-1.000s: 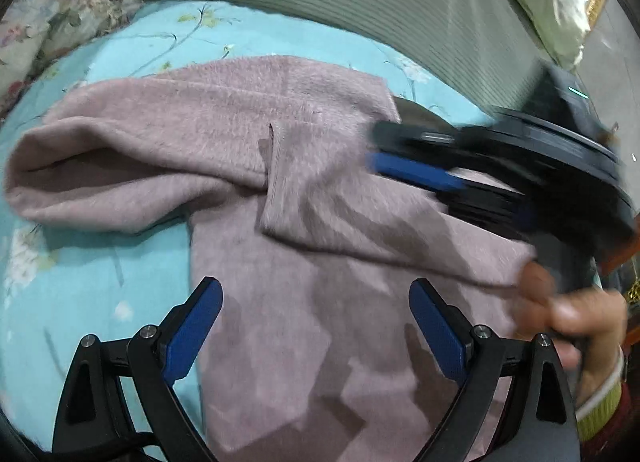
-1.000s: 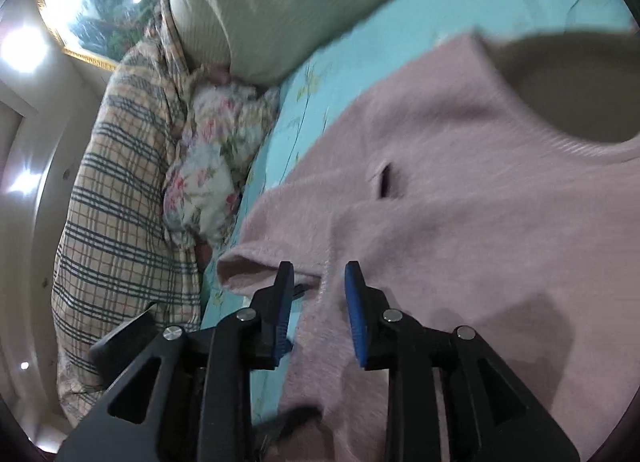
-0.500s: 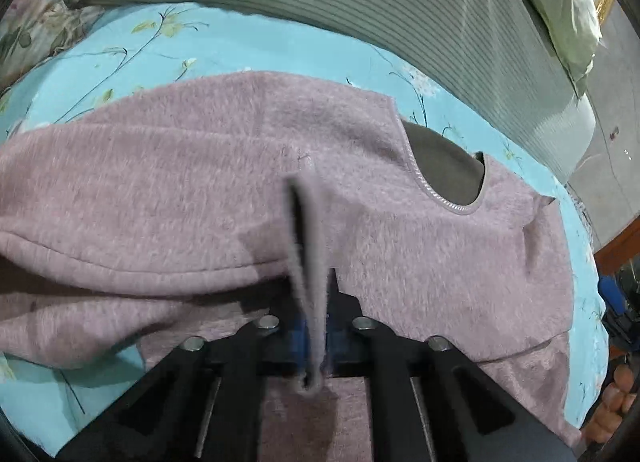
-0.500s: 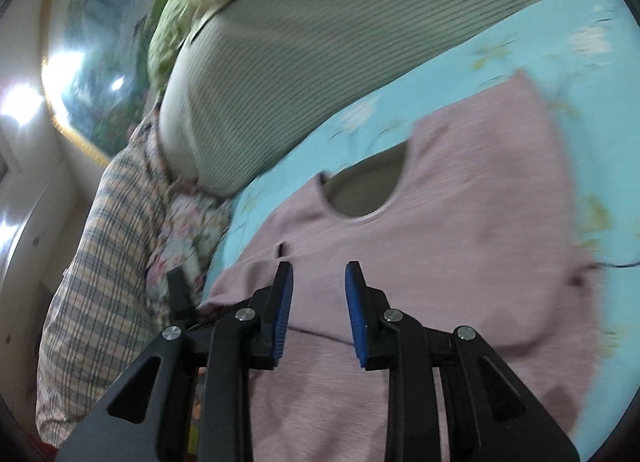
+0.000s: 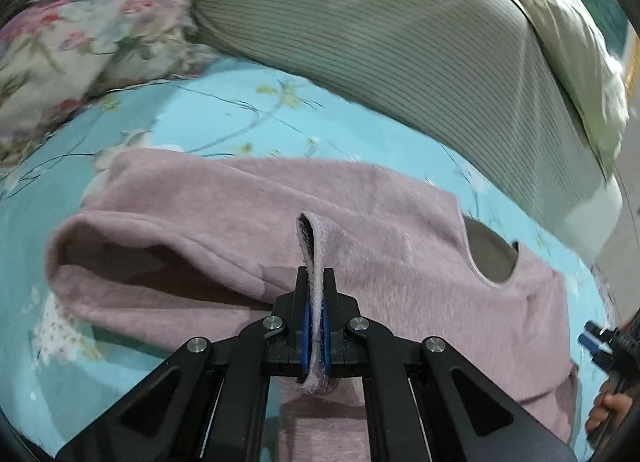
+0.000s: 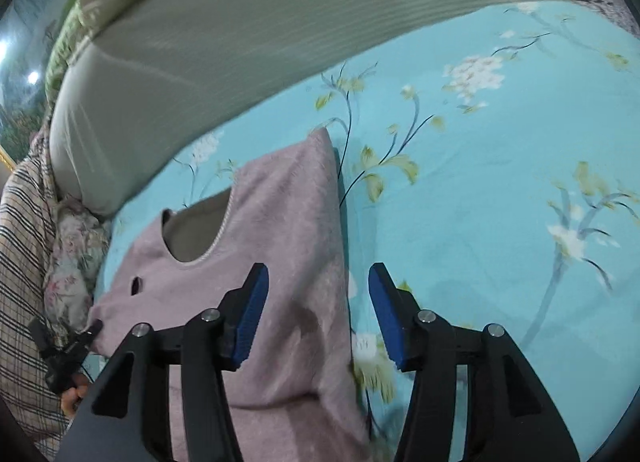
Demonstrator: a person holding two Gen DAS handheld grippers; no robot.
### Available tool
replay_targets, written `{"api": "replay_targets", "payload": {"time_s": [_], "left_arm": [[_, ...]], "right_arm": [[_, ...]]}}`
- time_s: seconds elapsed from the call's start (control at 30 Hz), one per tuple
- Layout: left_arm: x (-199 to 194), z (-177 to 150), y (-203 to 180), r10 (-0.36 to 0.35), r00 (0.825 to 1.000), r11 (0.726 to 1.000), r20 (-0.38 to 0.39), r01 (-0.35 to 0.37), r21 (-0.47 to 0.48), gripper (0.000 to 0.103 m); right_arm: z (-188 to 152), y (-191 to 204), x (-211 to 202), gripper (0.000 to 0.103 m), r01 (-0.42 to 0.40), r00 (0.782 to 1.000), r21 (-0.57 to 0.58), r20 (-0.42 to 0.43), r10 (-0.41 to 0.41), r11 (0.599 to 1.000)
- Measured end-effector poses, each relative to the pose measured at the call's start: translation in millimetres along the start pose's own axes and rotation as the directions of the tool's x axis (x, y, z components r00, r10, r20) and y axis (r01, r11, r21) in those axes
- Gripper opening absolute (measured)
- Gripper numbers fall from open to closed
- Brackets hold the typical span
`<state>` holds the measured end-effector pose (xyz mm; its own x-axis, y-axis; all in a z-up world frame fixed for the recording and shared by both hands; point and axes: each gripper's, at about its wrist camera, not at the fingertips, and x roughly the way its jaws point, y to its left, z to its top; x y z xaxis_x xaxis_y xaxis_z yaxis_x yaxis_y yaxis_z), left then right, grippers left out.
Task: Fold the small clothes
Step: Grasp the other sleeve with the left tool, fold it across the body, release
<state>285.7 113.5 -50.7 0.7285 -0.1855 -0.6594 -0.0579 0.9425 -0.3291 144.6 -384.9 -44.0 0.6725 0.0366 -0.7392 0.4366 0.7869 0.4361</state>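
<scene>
On a floral bedsheet (image 6: 480, 150), the left gripper (image 5: 315, 318) pinches a fold of the pink sweater (image 5: 360, 230) (neckline to its right); the right gripper (image 6: 316, 314), jaws just widened and empty, straddles the sweater's right edge.

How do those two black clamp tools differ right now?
The left gripper is shut on a fold of the pink sweater; the right gripper stands open, its jaws having just been opening, gripping nothing. The left sits over the sweater's middle, the right over its edge and the turquoise sheet. Both have blue pads.
</scene>
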Motion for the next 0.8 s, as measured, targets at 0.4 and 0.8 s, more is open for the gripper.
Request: {"api": "replay_targets", "payload": {"time_s": [0.4,0.8], "left_arm": [[-6.4,-2.5,-14.9,-0.047,0.999,0.997,-0.021,0.048,0.061,0.003],[9.9,-21.2,-35.3,-0.065,0.995,0.989,-0.081,0.075,0.125,0.003]], "right_arm": [[17.0,-8.4,38.1,0.007,0.070,0.996,-0.052,-0.059,-0.073,0.996],[-13.7,30.5,-8.8,0.014,-0.050,0.999,-0.166,-0.026,0.047,0.985]]}}
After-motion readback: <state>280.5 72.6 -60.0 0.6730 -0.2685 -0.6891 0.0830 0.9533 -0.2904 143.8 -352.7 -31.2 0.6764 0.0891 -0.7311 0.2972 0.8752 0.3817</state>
